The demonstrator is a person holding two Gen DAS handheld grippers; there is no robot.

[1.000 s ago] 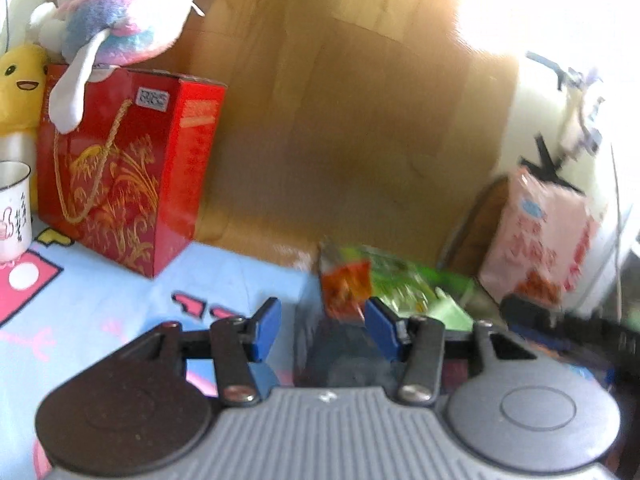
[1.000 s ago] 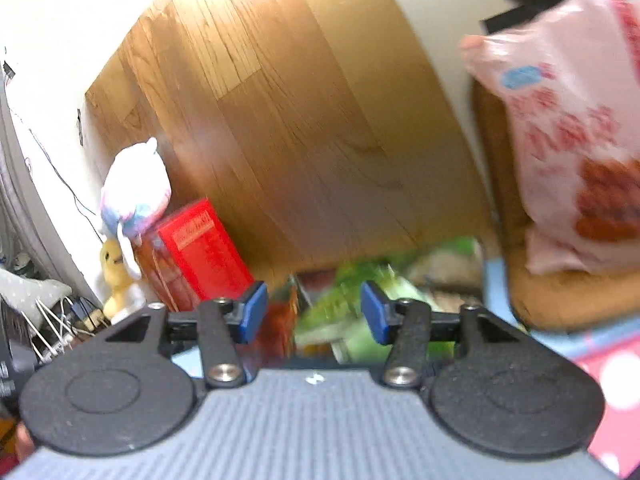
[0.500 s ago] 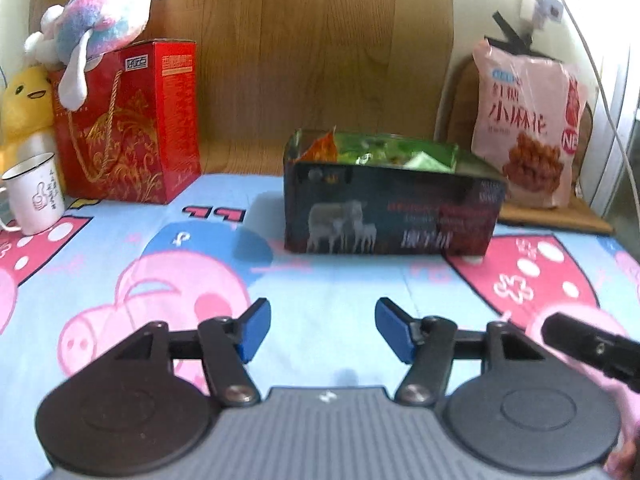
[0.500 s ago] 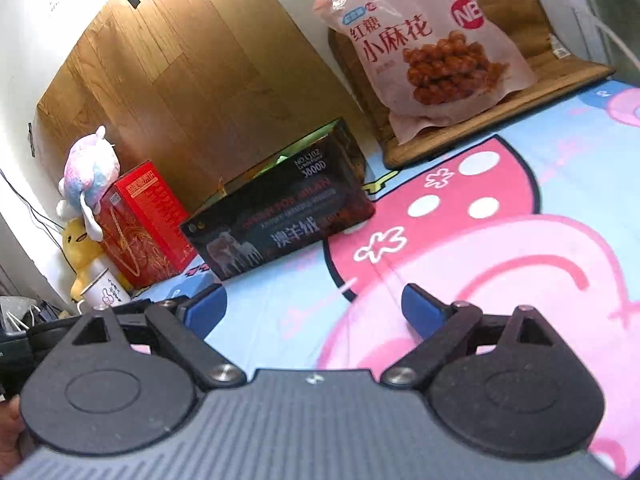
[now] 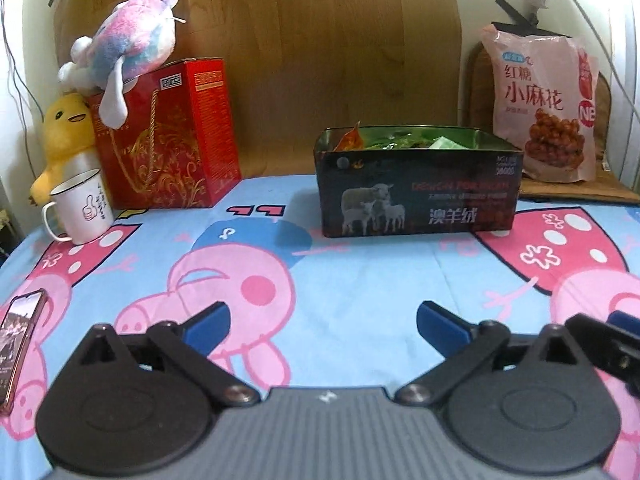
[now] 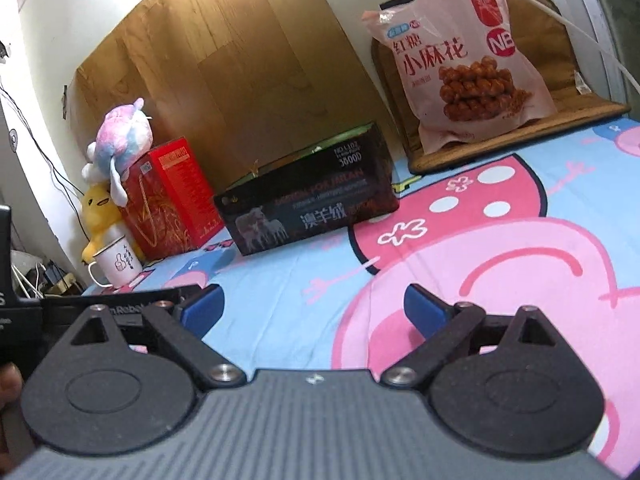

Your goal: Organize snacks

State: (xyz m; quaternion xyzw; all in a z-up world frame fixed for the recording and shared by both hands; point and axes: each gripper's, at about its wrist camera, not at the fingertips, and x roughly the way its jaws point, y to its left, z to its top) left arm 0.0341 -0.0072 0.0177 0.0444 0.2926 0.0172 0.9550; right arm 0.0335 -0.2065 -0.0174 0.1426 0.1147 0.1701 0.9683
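Far to the left of the left gripper's (image 5: pixel 322 326) fingers, a phone (image 5: pixel 19 336) lies flat on the cloth (image 5: pixel 360 280), and past it stand a mug (image 5: pixel 82 210), a yellow duck (image 5: pixel 66 136) and a red box (image 5: pixel 168 136) with a plush (image 5: pixel 124 48) on top. A second ago both grippers were right up close to the tin (image 5: pixel 418 192), with the snack packs blurry just past the blue pads. Now both have pulled back, and the tin sits well ahead of the fingers, a little to the right, with orange and green packs (image 5: pixel 384 140) poking out of its top. I think this means the last snack went in and the hands are resting or getting ready for more. The left gripper's fingers (image 5: pixel 208 324) are spread wide, hold nothing, and touch nothing. Further right, behind the tin, a big pink bag (image 5: pixel 544 104) leans up on a brown mat (image 5: pixel 576 188), still outside the tin, so it may be the next thing to sort. The right gripper (image 6: pixel 312 310) sits just to the right of the left one, and its fingers (image 6: pixel 424 312) are wide apart too, empty, above the cloth (image 6: pixel 480 248). From there the tin (image 6: pixel 308 212) is ahead and a bit left, and the bag (image 6: pixel 468 60) is ahead to the right.
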